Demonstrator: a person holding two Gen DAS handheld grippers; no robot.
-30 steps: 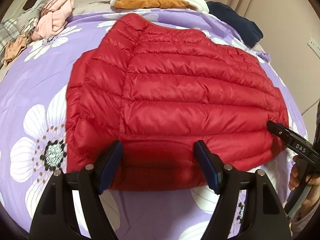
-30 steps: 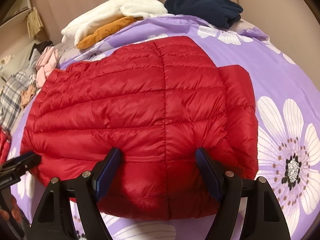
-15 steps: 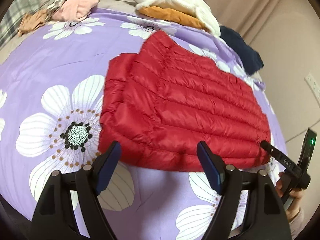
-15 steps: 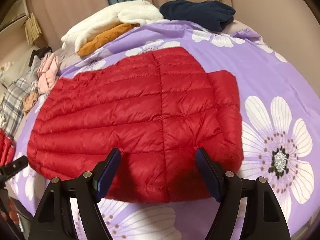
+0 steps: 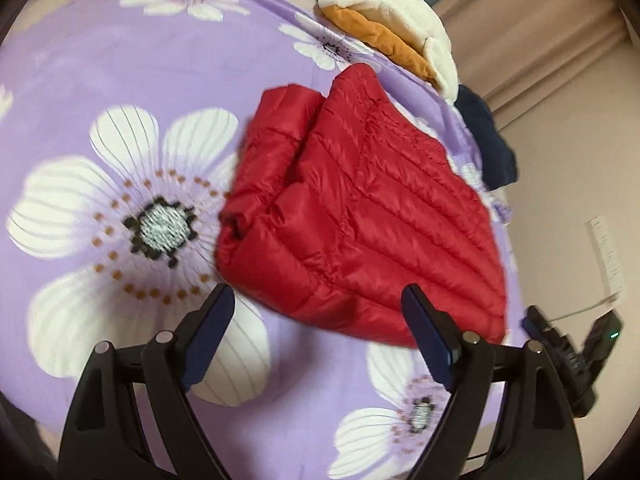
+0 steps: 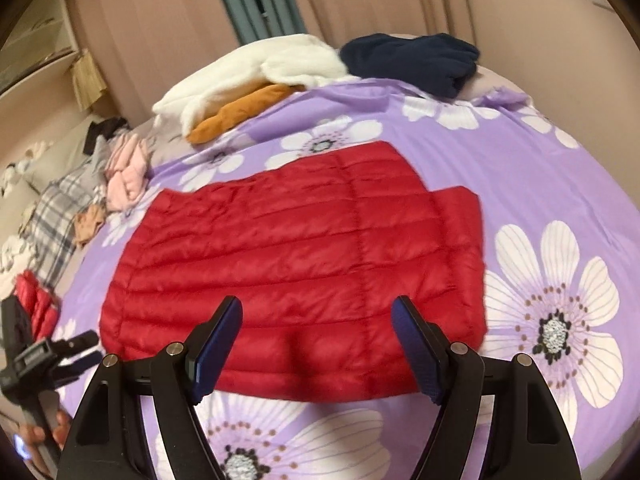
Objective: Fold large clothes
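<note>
A red quilted down jacket [image 6: 304, 264] lies folded flat on the purple flowered bedspread [image 6: 540, 168]. In the left wrist view the jacket [image 5: 360, 216] sits ahead and to the right, its folded sleeve end toward the big white flower. My left gripper [image 5: 316, 320] hovers over the jacket's near corner, jaws still opening, nothing pressed between them. My right gripper [image 6: 316, 332] hangs above the jacket's near edge, open, holding nothing. The right gripper [image 5: 568, 356] also shows at the left wrist view's right edge, and the left gripper [image 6: 44, 356] at the right wrist view's lower left, held by a hand.
At the bed's far side lie a white fleece [image 6: 256, 72] over an orange garment [image 6: 240, 112], and a navy garment [image 6: 412, 60]. Pink [image 6: 128, 172] and plaid [image 6: 56, 216] clothes pile at the left, with another red quilted piece [image 6: 34, 296]. Curtains and a wall stand behind.
Both grippers have pulled back and risen from the jacket, which now looks smaller. The left gripper swung and rolled, so the jacket sits to its right and the big flower to its left.
</note>
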